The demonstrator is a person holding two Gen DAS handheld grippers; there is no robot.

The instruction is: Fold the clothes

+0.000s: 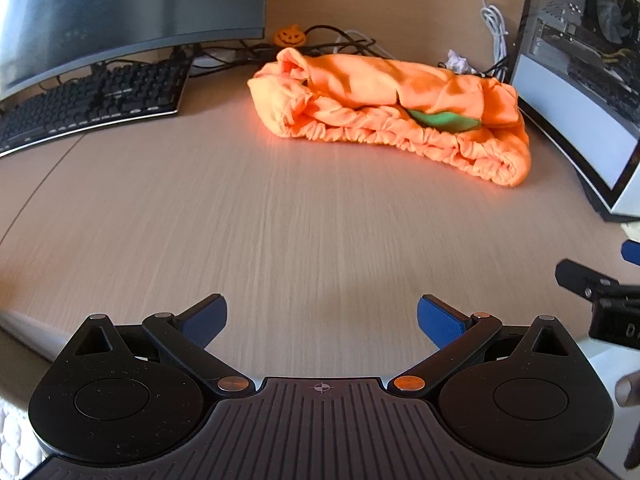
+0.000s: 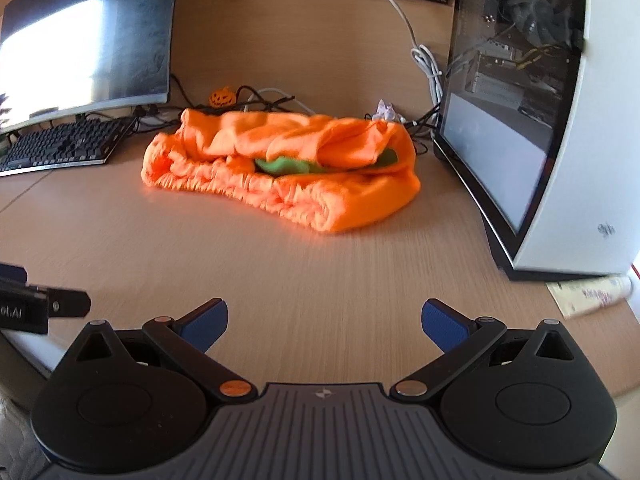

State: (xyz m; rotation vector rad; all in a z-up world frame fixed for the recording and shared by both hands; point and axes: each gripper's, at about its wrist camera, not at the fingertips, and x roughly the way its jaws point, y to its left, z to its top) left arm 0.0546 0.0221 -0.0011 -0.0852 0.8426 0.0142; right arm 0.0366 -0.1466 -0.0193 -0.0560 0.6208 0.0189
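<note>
On the pale wood-grain counter (image 1: pixel 280 220), toward its far side, lies the orange fleece garment with a gathered elastic hem and a green patch (image 1: pixel 392 116). It sits between the black keyboard (image 1: pixel 92 100) under the dark curved monitor (image 1: pixel 120 12) and the white computer case with a glass side panel (image 2: pixel 560 140), and it does not touch either of them as far as I can see. The cloth is gathered into a long thick bundle, with layers laid over each other and the green part showing between them.

The left claw (image 1: pixel 322 322) hangs low over the bare counter near the front edge, its blue pads spread wide and holding nothing. The right claw (image 2: pixel 324 324) is the same: spread, empty, well apart from the garment.

This bundle could be a loosely finished fold, or a heap waiting to be laid flat; I cannot decide between them from here. If the person does take it again, I think the ruffled hem is the better place to pinch, since it is the firmest edge. Each claw should catch one layer only, because the fleece is thick and will drag the layers under it. Lifting should stay low, away from the tangled cables (image 2: pixel 272 100) and the small orange pumpkin figure (image 2: pixel 221 97) behind.
</note>
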